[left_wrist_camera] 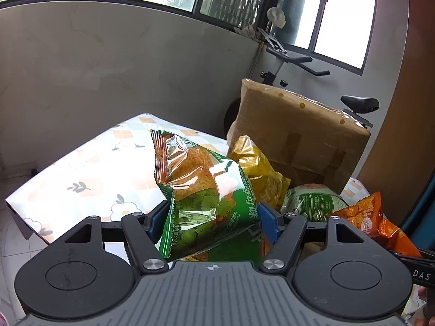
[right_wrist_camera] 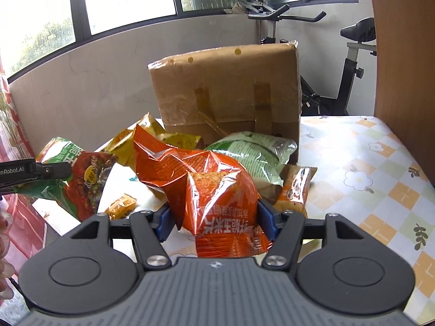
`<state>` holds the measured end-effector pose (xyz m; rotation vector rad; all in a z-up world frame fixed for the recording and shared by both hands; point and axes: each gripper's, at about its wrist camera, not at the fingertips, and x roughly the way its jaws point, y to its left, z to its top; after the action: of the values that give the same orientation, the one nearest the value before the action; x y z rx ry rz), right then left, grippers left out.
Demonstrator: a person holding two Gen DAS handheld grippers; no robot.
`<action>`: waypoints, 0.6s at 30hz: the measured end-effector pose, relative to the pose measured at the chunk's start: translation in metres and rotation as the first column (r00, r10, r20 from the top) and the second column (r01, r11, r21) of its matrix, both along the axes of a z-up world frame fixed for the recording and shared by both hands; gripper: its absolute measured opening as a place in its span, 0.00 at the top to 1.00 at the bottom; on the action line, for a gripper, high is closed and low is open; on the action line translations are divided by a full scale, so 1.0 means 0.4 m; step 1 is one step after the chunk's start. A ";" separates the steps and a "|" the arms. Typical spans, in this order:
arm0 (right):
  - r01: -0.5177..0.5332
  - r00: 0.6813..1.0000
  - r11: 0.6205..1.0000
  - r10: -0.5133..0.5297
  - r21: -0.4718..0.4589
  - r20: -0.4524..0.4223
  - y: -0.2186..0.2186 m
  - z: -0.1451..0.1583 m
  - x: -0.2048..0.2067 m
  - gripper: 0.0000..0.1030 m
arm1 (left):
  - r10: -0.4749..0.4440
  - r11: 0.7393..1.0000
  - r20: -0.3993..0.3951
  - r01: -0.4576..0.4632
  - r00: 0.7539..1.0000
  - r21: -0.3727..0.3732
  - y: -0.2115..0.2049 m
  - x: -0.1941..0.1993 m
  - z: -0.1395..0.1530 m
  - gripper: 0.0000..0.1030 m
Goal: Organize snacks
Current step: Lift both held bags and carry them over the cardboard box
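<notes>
Green and clear film, crinkled, showing orange chips and a printed herb leaf: green bag (left_wrist_camera: 201, 190), pinched between the blue pads of the left gripper (left_wrist_camera: 210, 217), jaws about half open and pressing its sides, bag raised off the tabletop (left_wrist_camera: 81, 168). White Chinese characters along its edge, too warped to read.

Orange-red foil, creased and puffed, with a clear window onto square crackers: red bag (right_wrist_camera: 206, 190), clamped in the right gripper (right_wrist_camera: 214, 221), jaws roughly half open, both pads against the bag. Large white Chinese characters upside down near the bottom, not legible.

Left behind on the tabletop: yellow bag (right_wrist_camera: 152, 138) at far left, pale green bag (right_wrist_camera: 252, 152) at the foot of the box (right_wrist_camera: 228, 89), small orange packet (right_wrist_camera: 296, 187) just right of the red bag, tiny orange sachet (right_wrist_camera: 121, 205) near left. In the left wrist view, an orange pack (left_wrist_camera: 372, 217) at right, marked "3.0" in a white disc.

Brown cardboard, taped, upright at the far side. On the black gripper body at left in the right wrist view: "nRobot.AI". Floral check cloth over the tabletop.
</notes>
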<state>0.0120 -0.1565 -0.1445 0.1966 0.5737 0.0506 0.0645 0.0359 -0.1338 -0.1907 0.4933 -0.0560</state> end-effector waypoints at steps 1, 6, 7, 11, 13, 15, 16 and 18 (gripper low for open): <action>0.003 1.000 1.000 -0.003 0.005 0.006 -0.002 0.006 -0.002 0.38 | 0.004 1.000 0.008 -0.004 1.000 0.000 0.002 -0.001 0.006 0.31; 0.024 0.999 1.000 -0.024 0.011 0.032 -0.008 0.032 -0.006 0.38 | 0.030 1.000 0.049 -0.030 0.998 0.004 0.022 -0.014 0.028 0.31; 0.028 0.999 1.000 -0.028 0.011 0.033 -0.009 0.033 -0.006 0.38 | 0.031 1.000 0.052 -0.031 0.998 0.004 0.024 -0.013 0.030 0.31; 0.031 0.999 0.999 -0.032 0.015 0.027 -0.010 0.031 -0.003 0.38 | 0.023 1.000 0.045 -0.023 0.999 -0.001 0.030 -0.012 0.023 0.31; 0.029 0.999 0.999 -0.029 0.015 0.021 -0.012 0.028 0.000 0.38 | 0.014 1.000 0.032 -0.014 0.999 -0.001 0.028 -0.008 0.013 0.31; 0.027 0.999 1.000 -0.027 0.016 0.018 -0.011 0.025 0.002 0.38 | 0.006 1.000 0.020 -0.006 1.000 -0.003 0.027 -0.004 0.007 0.31; 0.027 0.999 1.000 -0.027 0.016 0.017 -0.014 0.024 0.006 0.38 | 0.004 1.000 0.016 -0.004 1.000 -0.002 0.025 -0.003 0.002 0.31; 0.027 0.999 0.999 -0.028 0.018 0.017 -0.017 0.024 0.007 0.38 | 0.002 1.000 0.014 -0.002 1.000 0.002 0.024 -0.001 0.001 0.31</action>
<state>0.0149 -0.1634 -0.1350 0.2207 0.5531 0.0305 0.0642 0.0454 -0.1335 -0.1884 0.4796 -0.0552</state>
